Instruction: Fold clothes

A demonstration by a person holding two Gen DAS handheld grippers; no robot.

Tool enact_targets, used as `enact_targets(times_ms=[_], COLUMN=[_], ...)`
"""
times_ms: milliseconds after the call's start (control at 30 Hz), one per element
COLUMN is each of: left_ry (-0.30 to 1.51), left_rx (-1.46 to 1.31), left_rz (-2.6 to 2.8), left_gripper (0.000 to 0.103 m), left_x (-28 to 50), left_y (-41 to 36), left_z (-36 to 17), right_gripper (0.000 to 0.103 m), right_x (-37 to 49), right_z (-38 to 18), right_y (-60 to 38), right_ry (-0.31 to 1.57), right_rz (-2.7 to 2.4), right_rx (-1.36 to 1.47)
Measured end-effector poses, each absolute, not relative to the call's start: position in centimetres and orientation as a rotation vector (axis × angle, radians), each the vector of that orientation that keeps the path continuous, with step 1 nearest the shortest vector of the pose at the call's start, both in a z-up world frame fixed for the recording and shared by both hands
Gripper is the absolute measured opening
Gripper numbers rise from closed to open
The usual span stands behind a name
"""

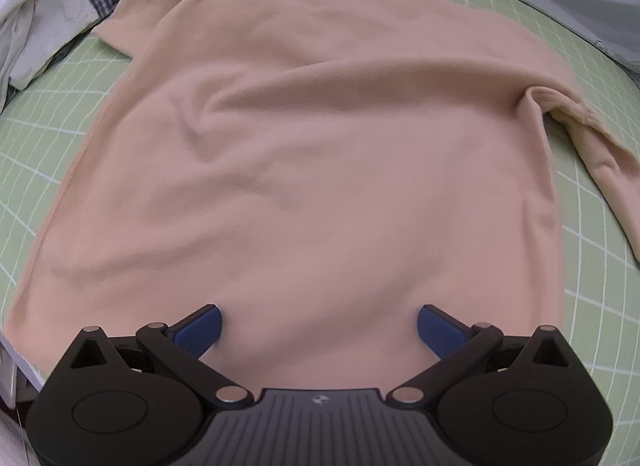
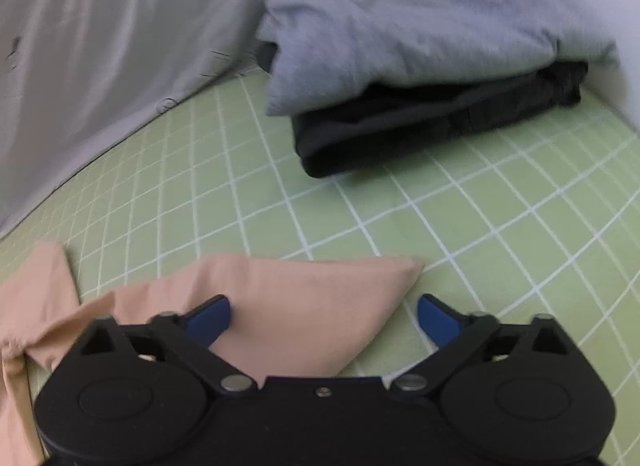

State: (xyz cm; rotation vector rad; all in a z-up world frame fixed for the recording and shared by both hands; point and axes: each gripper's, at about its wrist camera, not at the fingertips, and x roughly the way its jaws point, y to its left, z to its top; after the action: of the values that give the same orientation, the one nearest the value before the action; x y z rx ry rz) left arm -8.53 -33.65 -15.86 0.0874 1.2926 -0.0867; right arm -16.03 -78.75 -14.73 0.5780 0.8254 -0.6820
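A peach long-sleeved top lies spread flat on the green grid mat, with one sleeve trailing to the right. My left gripper is open, its blue pads just above the near hem of the top. In the right wrist view a peach sleeve end lies on the mat. My right gripper is open over that sleeve end, its left pad above the cloth and its right pad above the mat.
A pile of white and plaid clothes lies at the far left. A grey garment rests on a folded black one at the far right of the mat. A pale fabric backdrop borders the mat.
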Motion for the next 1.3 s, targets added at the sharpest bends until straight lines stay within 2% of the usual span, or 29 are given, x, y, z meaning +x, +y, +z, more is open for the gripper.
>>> enact_targets(times_ms=[33,67,100,133,167,200,300,467,567,700,867,1167,1233,1267,1300], left_ry=[1.295,1.298,1.301,1.305,1.309,1.313,1.322,1.335,1.332,1.318,1.274,1.243,1.247,1.25,1.252], left_rx=[0.085,0.083,0.082,0.082,0.083,0.085,0.093,0.106,0.111,0.114,0.113,0.14,0.154,0.162,0.169], left_rz=[-0.084,-0.082,-0.082,-0.082,-0.083,-0.084,-0.094,-0.112,-0.118,-0.124,-0.126,-0.165,-0.184,-0.193,-0.203], left_gripper=[0.103,0.103,0.103,0.103,0.103,0.103,0.103,0.103,0.103,0.103,0.103,0.103,0.103,0.103,0.103], left_x=[-8.5,-8.5,-8.5,-8.4,-8.4,-8.3,-8.2,-8.0,-8.2,-8.5,-9.5,-10.8,-10.9,-10.9,-10.9], left_y=[-33.7,-33.7,-33.7,-33.7,-33.7,-33.8,-33.8,-33.9,-34.0,-34.1,-34.1,-34.3,-33.5,-33.1,-32.7], left_z=[-15.8,-15.9,-15.9,-15.9,-15.9,-15.9,-15.8,-15.8,-15.8,-15.8,-15.8,-15.7,-15.7,-15.6,-15.6], right_gripper=[0.082,0.067,0.045,0.035,0.019,0.012,0.011,0.01,0.011,0.011,0.012,0.013,0.019,0.028,0.034], right_x=[-16.0,-15.9,-15.8,-15.7,-15.6,-15.5,-15.6,-17.8,-20.0,-22.5,-26.8,-29.6,-29.9,-30.0,-30.2], right_z=[-14.6,-14.6,-14.5,-14.4,-14.4,-14.3,-13.0,-7.4,-5.5,-8.5,-12.2,-14.1,-14.2,-14.3,-14.2], right_y=[-78.8,-78.8,-78.9,-79.0,-79.0,-79.1,-78.8,-77.9,-77.6,-76.6,-74.5,-69.9,-69.7,-69.5,-69.4], right_ry=[0.82,0.815,0.81,0.806,0.805,0.799,0.719,0.454,0.374,0.462,0.563,0.672,0.678,0.684,0.683], right_rz=[-0.672,-0.662,-0.651,-0.638,-0.611,-0.585,-0.539,-0.569,-0.604,-0.667,-0.709,-0.644,-0.652,-0.659,-0.668], right_rx=[0.571,0.564,0.557,0.551,0.549,0.546,0.499,0.338,0.268,0.231,0.318,0.33,0.361,0.376,0.394])
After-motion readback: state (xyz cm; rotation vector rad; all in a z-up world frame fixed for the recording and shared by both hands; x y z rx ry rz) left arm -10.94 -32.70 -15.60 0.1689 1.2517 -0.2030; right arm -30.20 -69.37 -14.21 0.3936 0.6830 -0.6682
